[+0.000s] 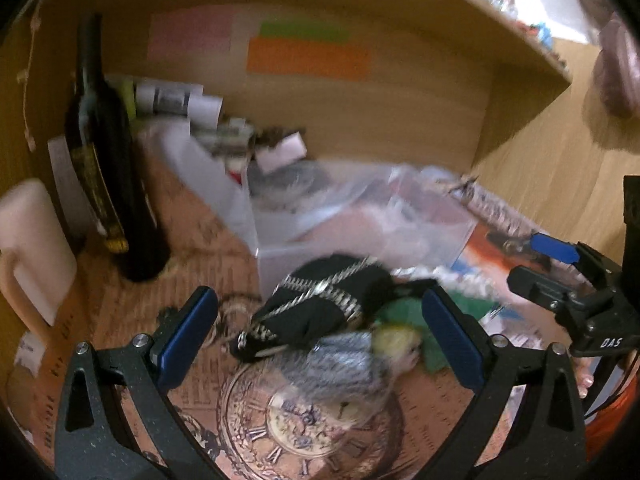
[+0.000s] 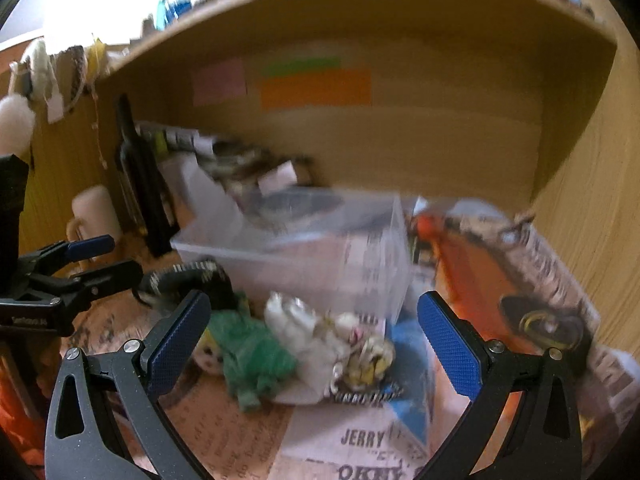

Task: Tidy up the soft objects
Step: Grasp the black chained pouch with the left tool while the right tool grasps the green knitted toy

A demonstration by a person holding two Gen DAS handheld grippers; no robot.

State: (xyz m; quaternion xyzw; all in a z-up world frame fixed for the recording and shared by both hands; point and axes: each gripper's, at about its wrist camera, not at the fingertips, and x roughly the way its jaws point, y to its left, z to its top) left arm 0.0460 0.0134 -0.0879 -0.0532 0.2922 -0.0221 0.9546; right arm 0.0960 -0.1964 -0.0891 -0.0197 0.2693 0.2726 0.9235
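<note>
Soft toys lie in a loose cluster on the table just near of a clear plastic bin [image 2: 304,256]: black studded pouch [image 1: 328,300] at left, green doll [image 2: 252,360] in the middle, white plush [image 2: 304,328] at right, touching one another. Left claw [image 1: 320,336] spread wide, empty, above the pouch and doll. Right claw [image 2: 316,344] spread wide, empty, above the doll and plush. Dark bottle [image 1: 104,160] stands far left. Frames motion-blurred.
</note>
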